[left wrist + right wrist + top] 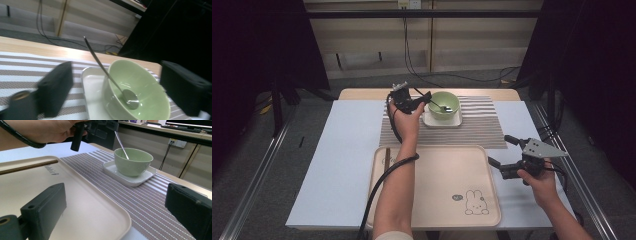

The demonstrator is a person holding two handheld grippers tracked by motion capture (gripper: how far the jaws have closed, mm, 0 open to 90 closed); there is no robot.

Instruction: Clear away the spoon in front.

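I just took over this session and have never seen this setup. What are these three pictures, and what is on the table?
A person holds a two-jaw tool in each hand. The high view looks down on the table; the other two ride on the tools, with black jaws at the bottom.

On the striped mat a green bowl stands on a white dish, with a spoon leaning inside. In front lies a beige tray with a brown stick at its left edge.

The left gripper is open at the spoon's handle; the right gripper is open and holds nothing.
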